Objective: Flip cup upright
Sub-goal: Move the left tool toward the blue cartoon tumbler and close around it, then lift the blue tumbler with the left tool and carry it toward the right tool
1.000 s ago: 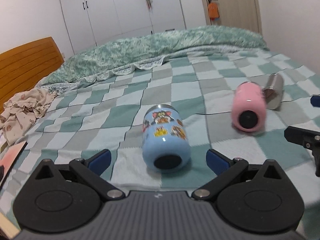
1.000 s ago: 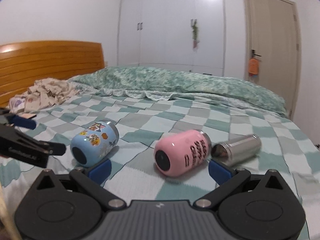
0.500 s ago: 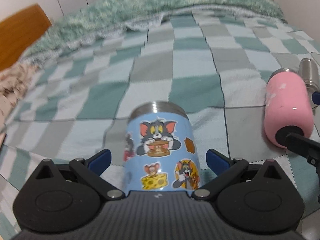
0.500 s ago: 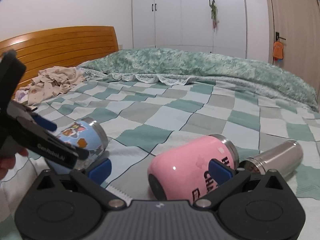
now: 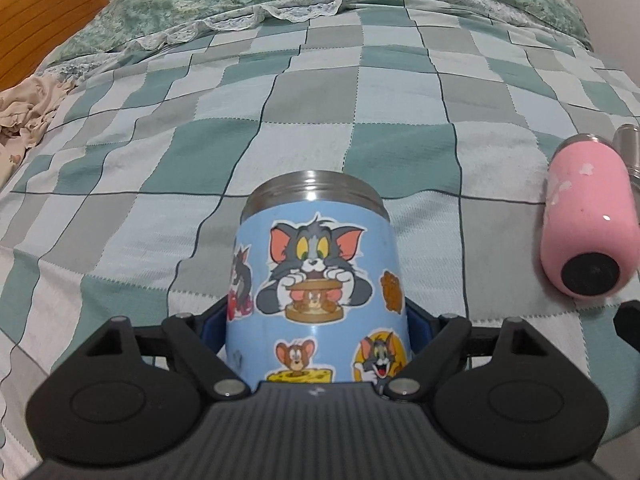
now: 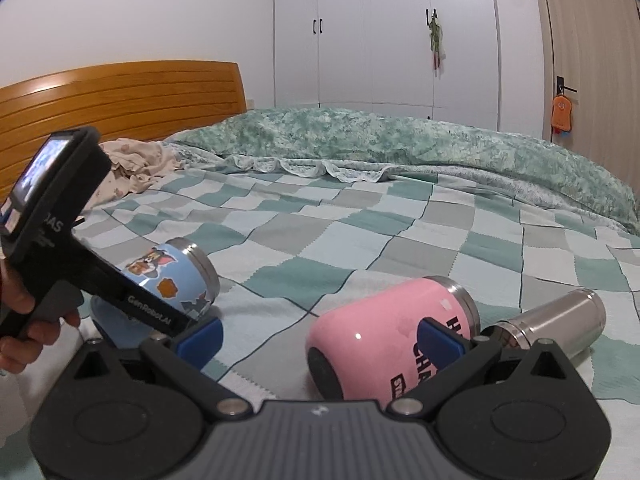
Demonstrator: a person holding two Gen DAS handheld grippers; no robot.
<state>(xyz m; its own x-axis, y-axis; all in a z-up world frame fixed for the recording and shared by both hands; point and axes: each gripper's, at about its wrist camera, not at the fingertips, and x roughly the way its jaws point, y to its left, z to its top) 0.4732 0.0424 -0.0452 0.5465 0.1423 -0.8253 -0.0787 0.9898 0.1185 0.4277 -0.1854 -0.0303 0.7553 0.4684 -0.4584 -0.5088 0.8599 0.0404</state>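
While the left gripper [image 5: 316, 326] is pinching the sticker-covered blue steel cup [image 5: 316, 280] lying on the checked bed [image 5: 280, 120], tipping its rim slowly upward looks wisest; the right gripper [image 6: 320, 338] is hovering spread by the pink cup [image 6: 384, 340].

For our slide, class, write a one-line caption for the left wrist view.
Left gripper clamps the sticker-covered blue steel cup lying on a checked bedspread.

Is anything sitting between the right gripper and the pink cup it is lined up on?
Nothing visible. The right gripper has its jaws open, and the pink cup lies on its side just ahead with one pad already beside it. The steel bottle lies beyond the cup, and the blue cartoon cup is off to the side.
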